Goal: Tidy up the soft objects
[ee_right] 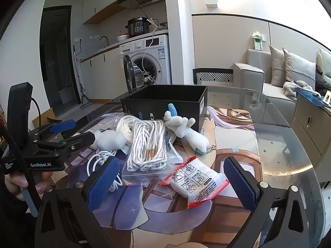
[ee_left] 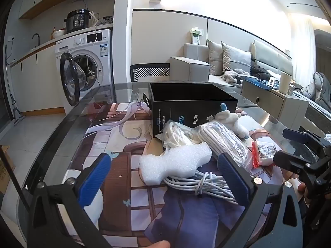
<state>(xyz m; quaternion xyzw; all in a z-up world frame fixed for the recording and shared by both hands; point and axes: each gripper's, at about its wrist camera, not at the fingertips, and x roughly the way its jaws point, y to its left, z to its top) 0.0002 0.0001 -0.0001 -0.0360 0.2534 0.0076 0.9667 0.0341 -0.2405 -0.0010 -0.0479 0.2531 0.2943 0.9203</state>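
Seen from the left wrist, the left gripper (ee_left: 164, 183) hangs with its blue-padded fingers (ee_left: 94, 177) spread wide over a glass table (ee_left: 62, 128) covered by an illustrated mat (ee_left: 115, 165). Between the fingers lies a white foam piece (ee_left: 175, 163), lumpy and waisted, its long axis running from lower left to upper right, resting partly on a coiled white cable (ee_left: 204, 183). This view alone shows the foam and cable clearly; the right wrist view catches the foam only partly, behind the other tool's tip.

Behind them, an open black box (ee_left: 192, 105) stands at mid-table, with a bagged white cord (ee_left: 175, 134) and a second bagged rope bundle (ee_left: 225, 142) piled in front, touching each other. A grey plush toy (ee_left: 231, 119) with a blue tip leans against the box front.

The right wrist view shows the right gripper (ee_right: 171, 184), its jaws also wide apart, holding nothing. Between its fingers lies a red-edged packet (ee_right: 196, 181) of white material printed with diagrams, its long axis running from upper left to lower right. Only here do the rope bundle's (ee_right: 148, 146) brown-tipped ends and the plush toy's (ee_right: 186, 131) small chain show; the toy points lower right, its long axis diagonal. At far left, a washing machine (ee_left: 86, 66) stands with its door open.
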